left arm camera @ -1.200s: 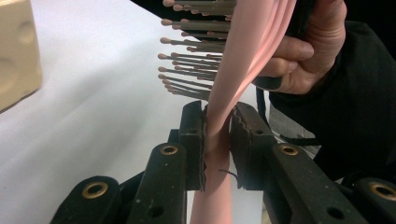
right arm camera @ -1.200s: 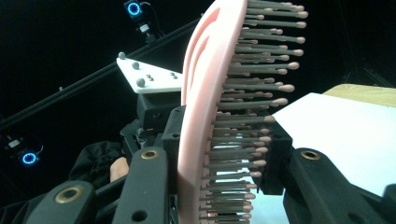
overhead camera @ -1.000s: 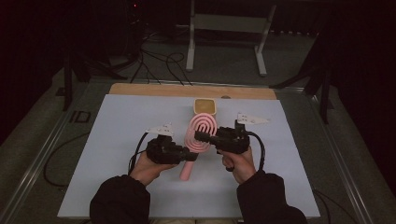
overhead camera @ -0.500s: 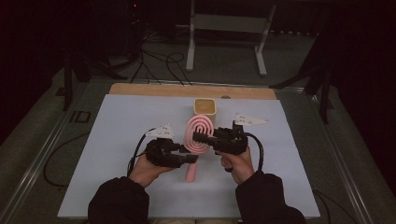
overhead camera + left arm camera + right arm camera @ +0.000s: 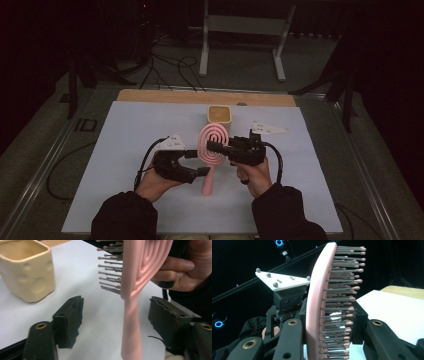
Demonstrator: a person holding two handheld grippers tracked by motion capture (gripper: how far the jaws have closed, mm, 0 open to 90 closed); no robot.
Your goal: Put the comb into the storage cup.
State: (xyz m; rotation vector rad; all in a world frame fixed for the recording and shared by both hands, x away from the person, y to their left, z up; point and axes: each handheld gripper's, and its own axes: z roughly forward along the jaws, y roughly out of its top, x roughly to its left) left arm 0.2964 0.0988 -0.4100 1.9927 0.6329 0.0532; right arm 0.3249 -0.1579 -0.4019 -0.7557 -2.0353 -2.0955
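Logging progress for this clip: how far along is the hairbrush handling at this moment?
Done: the right gripper is shut on the pink hairbrush head, holding it off the white mat. In hand: the left gripper is open, jaws either side of the handle without touching. Left: likely closing on the handle; the cream cup stands empty.

- I am seeing a cream cup [image 5: 219, 114] with round dimples in its sides, standing upright and open-topped.
- A white sheet [image 5: 125, 150] is lying under the cup, spreading wide to both sides.
- A wooden board [image 5: 165, 96] is showing just behind the cup.
- A grey metal stand [image 5: 240, 30] is standing well beyond the cup, on the floor.
- Dark cables [image 5: 170, 62] are lying beyond the cup, toward the left.
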